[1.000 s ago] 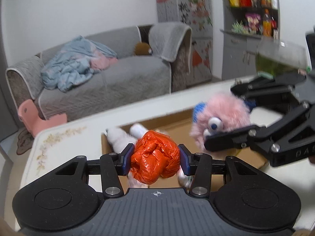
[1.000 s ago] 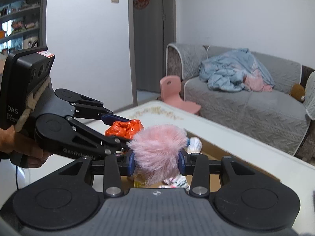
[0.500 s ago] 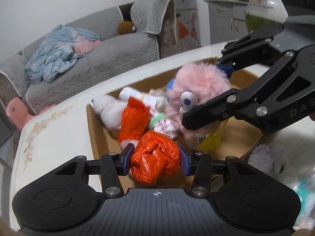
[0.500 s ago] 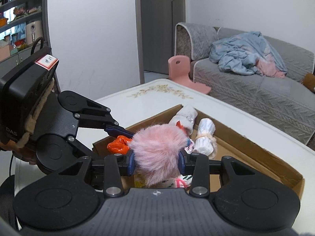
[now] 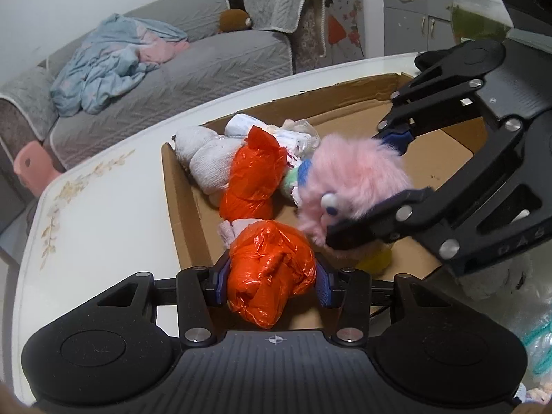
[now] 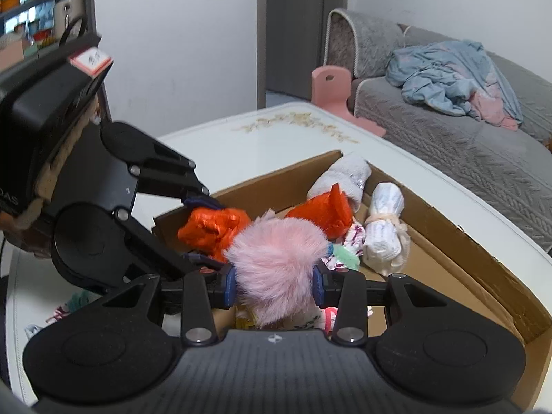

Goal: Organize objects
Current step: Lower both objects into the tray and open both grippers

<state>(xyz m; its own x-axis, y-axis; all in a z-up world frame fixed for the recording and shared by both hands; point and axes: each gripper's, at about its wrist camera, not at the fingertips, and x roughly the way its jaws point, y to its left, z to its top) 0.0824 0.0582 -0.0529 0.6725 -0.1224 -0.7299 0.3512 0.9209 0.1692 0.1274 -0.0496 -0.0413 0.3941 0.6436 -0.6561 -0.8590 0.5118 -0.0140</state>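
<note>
1. The left tool (image 5: 272,284) is clamped narrowly on a crumpled orange plastic bundle (image 5: 270,277), its blue pads pressing both sides; the bundle hangs over the near left corner of the cardboard box (image 5: 179,203).

2. The right tool (image 6: 274,284) is closed on a pink fluffy toy (image 6: 276,264), the fur bulging out past both pads. In the left view the toy's white eye faces the lens as it hangs over the box's middle.

3. Both loads sit above the box, which rests on the white bench (image 5: 96,207). Inside, against the far left wall, lie a second orange bundle (image 5: 253,179), a white cloth roll (image 5: 207,162) and a tied white packet (image 6: 384,227), with small patterned pieces between them.

4. The two tools stand close together, the right one's linkage crossing just above and beside the left one's bundle. Judged from here, a simultaneous release risks the linkages knocking together, or the toy landing on the orange bundle and rolling away.

5. The left bundle hangs near the box's wall; dropped too far left, it could catch the rim and tip out onto the bench.

6. Long fur may snag in the right pads on opening, dragging the toy back out.

7. Behind: a grey sofa (image 5: 207,69) with a blue blanket (image 5: 114,65).
</note>
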